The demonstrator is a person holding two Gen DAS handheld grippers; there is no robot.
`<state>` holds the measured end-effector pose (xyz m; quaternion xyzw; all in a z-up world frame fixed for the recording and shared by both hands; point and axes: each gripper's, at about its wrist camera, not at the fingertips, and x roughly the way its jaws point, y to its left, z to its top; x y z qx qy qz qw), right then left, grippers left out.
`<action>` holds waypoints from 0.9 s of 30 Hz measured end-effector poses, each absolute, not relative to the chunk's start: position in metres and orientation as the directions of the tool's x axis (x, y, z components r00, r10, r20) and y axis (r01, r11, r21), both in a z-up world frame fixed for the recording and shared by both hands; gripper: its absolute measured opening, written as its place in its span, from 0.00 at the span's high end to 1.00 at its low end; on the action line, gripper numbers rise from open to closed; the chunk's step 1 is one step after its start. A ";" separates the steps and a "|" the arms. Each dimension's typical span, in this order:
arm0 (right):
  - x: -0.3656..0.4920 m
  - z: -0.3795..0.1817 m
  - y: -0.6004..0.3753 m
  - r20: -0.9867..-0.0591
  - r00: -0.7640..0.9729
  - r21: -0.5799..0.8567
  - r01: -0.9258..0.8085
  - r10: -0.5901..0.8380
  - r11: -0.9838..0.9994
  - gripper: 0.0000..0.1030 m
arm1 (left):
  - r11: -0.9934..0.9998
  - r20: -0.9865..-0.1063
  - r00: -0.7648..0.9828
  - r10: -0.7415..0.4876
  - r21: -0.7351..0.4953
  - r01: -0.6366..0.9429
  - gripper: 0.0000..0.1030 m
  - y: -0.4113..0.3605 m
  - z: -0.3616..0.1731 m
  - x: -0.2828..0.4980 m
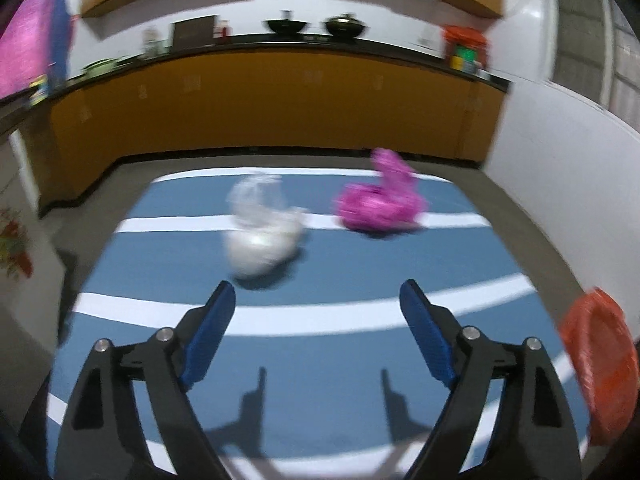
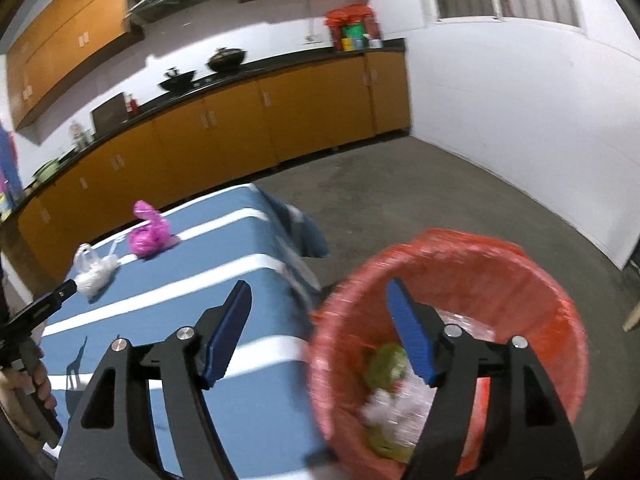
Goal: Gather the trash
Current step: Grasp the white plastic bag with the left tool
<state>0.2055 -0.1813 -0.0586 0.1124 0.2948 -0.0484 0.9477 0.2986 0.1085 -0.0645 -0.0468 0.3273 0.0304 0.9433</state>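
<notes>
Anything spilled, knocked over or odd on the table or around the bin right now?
Nothing spilled. Two knotted plastic bags, one white and one magenta, sit apart on the blue white-striped tablecloth, uncollected. The red-lined bin beside the table stands upright, trash inside. Both views are motion-blurred.

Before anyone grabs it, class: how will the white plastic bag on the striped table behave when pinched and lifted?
The white plastic bag looks thin and crumpled, so it will probably flop and sag. Its loose handles stand up, likely the easiest place to pinch. It seems light; a push would probably slide it.
</notes>
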 end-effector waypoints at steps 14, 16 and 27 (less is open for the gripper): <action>0.284 -0.074 -0.095 -0.597 0.796 0.169 -0.001 0.103 0.986 0.30 | 0.982 -0.705 0.704 0.084 -0.061 -0.178 0.16 0.162 -0.100 0.390; 0.297 -0.076 -0.083 -0.600 0.790 0.170 -0.027 0.125 0.985 0.30 | 0.983 -0.715 0.696 0.074 -0.068 -0.173 0.16 0.163 -0.104 0.398; 0.370 -0.081 -0.017 -0.601 0.768 0.133 -0.178 0.222 0.975 0.29 | 0.984 -0.762 0.645 -0.056 -0.151 -0.093 0.70 0.171 -0.120 0.426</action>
